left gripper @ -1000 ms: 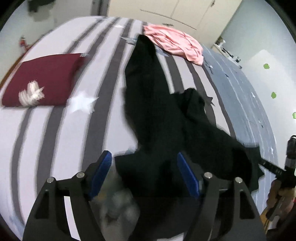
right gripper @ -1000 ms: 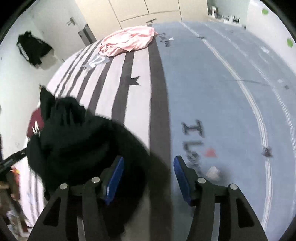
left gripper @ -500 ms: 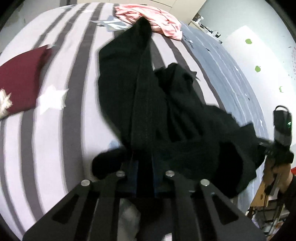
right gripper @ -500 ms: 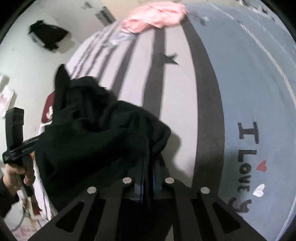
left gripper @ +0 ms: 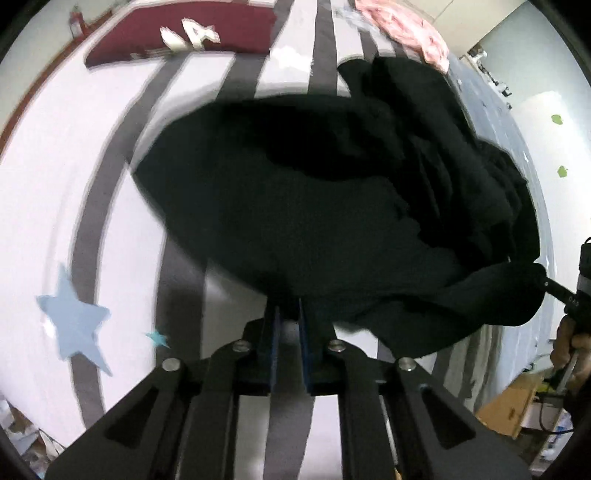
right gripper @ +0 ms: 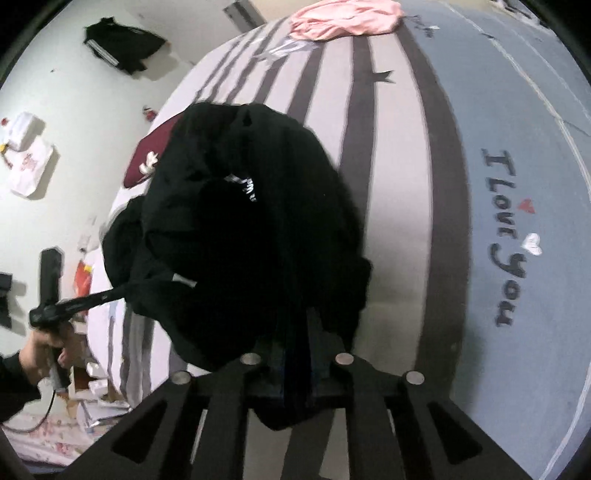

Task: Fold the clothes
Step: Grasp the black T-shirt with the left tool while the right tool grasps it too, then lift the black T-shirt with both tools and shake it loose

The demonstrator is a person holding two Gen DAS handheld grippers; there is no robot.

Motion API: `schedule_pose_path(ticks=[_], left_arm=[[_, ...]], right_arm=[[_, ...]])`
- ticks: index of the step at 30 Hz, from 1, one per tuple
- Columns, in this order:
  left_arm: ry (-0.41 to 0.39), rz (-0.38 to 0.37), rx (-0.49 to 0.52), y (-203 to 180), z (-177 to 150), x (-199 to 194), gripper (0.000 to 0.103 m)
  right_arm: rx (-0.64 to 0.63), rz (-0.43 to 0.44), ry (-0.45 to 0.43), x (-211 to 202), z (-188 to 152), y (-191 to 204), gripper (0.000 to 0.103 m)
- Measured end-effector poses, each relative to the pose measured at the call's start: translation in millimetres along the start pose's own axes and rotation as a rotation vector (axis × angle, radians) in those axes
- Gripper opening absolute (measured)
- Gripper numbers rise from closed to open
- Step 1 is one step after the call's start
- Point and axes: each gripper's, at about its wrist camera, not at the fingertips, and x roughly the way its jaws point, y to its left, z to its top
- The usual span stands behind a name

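Aloft, black garment between both jaws.

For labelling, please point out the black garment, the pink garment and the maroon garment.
black garment (left gripper: pixel 332 206): left wrist view, middle of bunched cloth.
pink garment (right gripper: pixel 343 18): right wrist view, its middle.
maroon garment (left gripper: pixel 147 33): left wrist view, plain cloth.

Both grippers were matte black, angular frames with triangular cut-outs and round silver screws. The left gripper had blue-padded fingers; the right gripper matched. At nine o'clock, a hand wore a dark sleeve.
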Motion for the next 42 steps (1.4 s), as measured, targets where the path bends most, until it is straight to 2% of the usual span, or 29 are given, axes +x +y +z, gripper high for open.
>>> schedule_pose_path(ticks=[1, 2, 3, 4, 6, 7, 9, 12, 14, 17, 18, 19, 20, 21, 25, 28, 30, 33, 35, 37, 38, 40, 42], left_arm=[[-0.030, 0.001, -0.002, -2, 3, -8, 0.011], [-0.074, -0.007, 0.006, -6, 10, -17, 0.016], [-0.113, -0.012, 0.026, -10, 16, -23, 0.025], [-0.151, -0.017, 0.047, -14, 23, -28, 0.032], [-0.209, -0.032, 0.089, -21, 37, -37, 0.069], [-0.224, -0.044, 0.107, -24, 44, -36, 0.072], [-0.233, -0.083, 0.147, -50, 79, -24, 0.073], [-0.202, -0.116, 0.185, -77, 116, 9, 0.073], [-0.150, -0.147, 0.189, -89, 127, 35, 0.073], [-0.073, -0.129, 0.200, -105, 140, 63, 0.070], [-0.037, -0.123, 0.206, -109, 143, 74, 0.065], [-0.022, -0.136, 0.213, -114, 145, 79, 0.042], [-0.009, -0.151, 0.220, -118, 147, 84, 0.024], [-0.024, -0.132, 0.224, -117, 147, 83, 0.015], [-0.105, -0.035, 0.213, -97, 146, 69, 0.009], [-0.152, 0.041, 0.154, -65, 152, 56, 0.009], [-0.189, 0.104, 0.117, -38, 159, 51, 0.009], [-0.246, 0.175, 0.021, -11, 170, 35, 0.008], [-0.264, 0.182, -0.035, 0, 172, 26, 0.010], [-0.258, 0.146, -0.004, -13, 155, 22, 0.010], [-0.255, 0.127, 0.014, -19, 147, 20, 0.013], [-0.248, 0.089, 0.049, -32, 129, 16, 0.027], [-0.242, 0.051, 0.085, -45, 112, 13, 0.055]], right_arm=[[0.009, -0.018, -0.030, -7, 5, -3, 0.029], [0.017, -0.036, -0.059, -13, 10, -7, 0.040], [0.014, -0.051, -0.078, -16, 17, -8, 0.045], [0.002, -0.063, -0.088, -16, 24, -7, 0.047], [-0.021, -0.088, -0.109, -17, 40, -7, 0.055], [-0.033, -0.100, -0.119, -17, 47, -7, 0.056], [-0.052, -0.111, -0.133, -17, 61, -6, 0.056], [-0.040, -0.059, -0.131, -13, 76, -10, 0.056], [-0.028, -0.006, -0.131, -16, 85, -12, 0.056], [-0.063, 0.010, -0.130, -27, 81, -10, 0.056], [-0.081, 0.002, -0.122, -31, 75, -9, 0.056], [-0.091, -0.003, -0.112, -33, 70, -8, 0.056], [-0.098, -0.004, -0.101, -34, 64, -9, 0.056], [-0.105, -0.004, -0.090, -36, 58, -9, 0.056], [-0.114, 0.001, -0.085, -51, 38, -14, 0.056], [-0.107, 0.013, -0.098, -66, 26, -20, 0.056], [-0.086, 0.030, -0.112, -72, 29, -23, 0.056], [-0.089, 0.004, -0.136, -77, 36, -19, 0.056], [-0.083, -0.032, -0.136, -76, 36, -19, 0.059], [-0.073, -0.073, -0.103, -67, 28, -22, 0.063], [-0.061, -0.078, -0.076, -60, 21, -26, 0.063], [-0.042, -0.093, -0.025, -45, 5, -33, 0.063], [-0.039, -0.123, 0.024, -31, -13, -38, 0.063]])
